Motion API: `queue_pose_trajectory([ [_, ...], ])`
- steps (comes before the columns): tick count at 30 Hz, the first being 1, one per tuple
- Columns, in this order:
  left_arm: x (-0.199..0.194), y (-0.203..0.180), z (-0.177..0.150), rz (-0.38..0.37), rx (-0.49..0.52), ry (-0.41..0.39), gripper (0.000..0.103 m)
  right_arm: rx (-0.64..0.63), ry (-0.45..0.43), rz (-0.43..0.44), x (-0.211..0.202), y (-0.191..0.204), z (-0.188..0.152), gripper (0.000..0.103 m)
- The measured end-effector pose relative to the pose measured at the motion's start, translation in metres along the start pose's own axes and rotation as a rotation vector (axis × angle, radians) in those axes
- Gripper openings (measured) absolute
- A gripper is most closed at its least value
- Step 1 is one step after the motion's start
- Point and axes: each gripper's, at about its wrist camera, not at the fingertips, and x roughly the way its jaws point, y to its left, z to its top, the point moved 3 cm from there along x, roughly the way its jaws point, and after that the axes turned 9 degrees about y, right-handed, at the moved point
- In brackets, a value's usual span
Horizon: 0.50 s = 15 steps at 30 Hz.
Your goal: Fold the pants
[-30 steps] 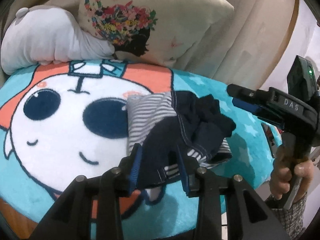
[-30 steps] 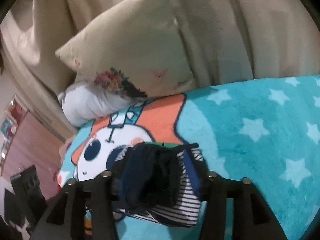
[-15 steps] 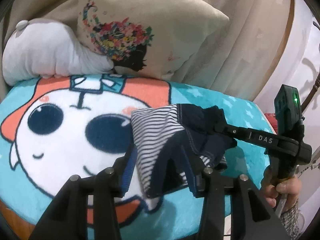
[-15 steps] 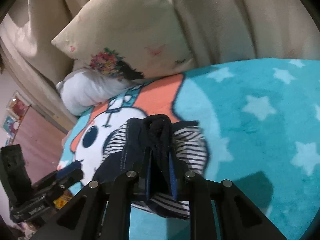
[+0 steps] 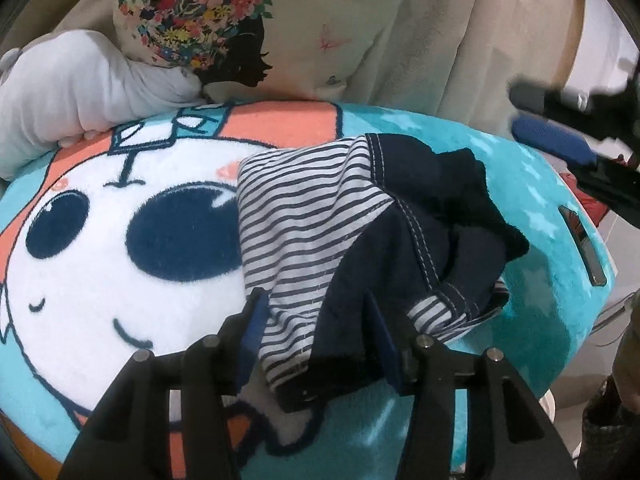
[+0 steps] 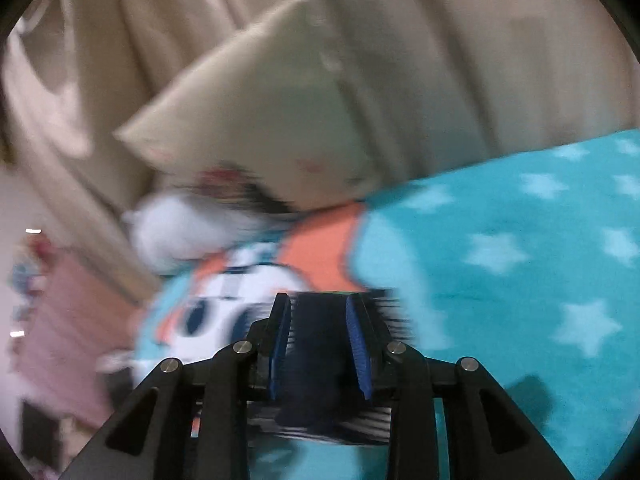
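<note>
The pants, navy with a striped lining, lie bunched and partly folded on a teal cartoon blanket. My left gripper straddles their near edge. Its jaws are opening, and the cloth lies loose between the blue pads. My right gripper hangs blurred at the upper right, off the pants. In the blurred right wrist view its jaws are also opening. The navy cloth shows in the gap between the pads, but they do not press on it.
A cream cushion with a floral print and a pale grey plush pillow lean against the beige curtain behind the blanket. The blanket's edge drops off at the right, where a person's hand shows.
The left jaws have widened and let the near edge of the pants go slack. The right gripper pinched the navy bunch half a second ago, then let go and drew back to the right.
</note>
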Motion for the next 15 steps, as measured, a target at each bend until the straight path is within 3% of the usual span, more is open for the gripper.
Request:
queue_pose_trajectory([
  [3,0.0,-0.001,-0.003,0.008,0.001,-0.01,0.051,0.058,0.105,0.014,0.043,-0.012,0.005,0.032],
  [5,-0.001,-0.002,-0.004,0.016,0.009,-0.013,0.054,0.112,0.143,-0.094,0.075,-0.04,0.005,0.031],
  [6,-0.002,-0.002,-0.004,0.013,0.017,-0.012,0.054,0.131,0.15,-0.102,0.081,-0.048,0.003,0.025],
  [8,-0.012,-0.001,-0.004,-0.014,0.042,0.008,0.054,0.147,0.109,-0.075,0.073,-0.05,-0.003,0.024],
  [10,-0.03,0.008,0.0,-0.082,0.036,-0.021,0.054,0.108,0.065,-0.112,0.054,-0.04,-0.007,0.027],
  [12,-0.044,0.021,0.007,-0.102,0.006,-0.058,0.06,0.023,0.024,-0.167,0.034,-0.025,-0.011,0.03],
  [14,-0.05,0.042,0.018,-0.112,-0.069,-0.085,0.073,-0.048,0.014,-0.146,0.02,-0.012,-0.02,0.03],
  [15,-0.047,0.053,0.022,-0.122,-0.113,-0.08,0.073,-0.056,0.028,-0.125,0.021,-0.01,-0.025,0.035],
])
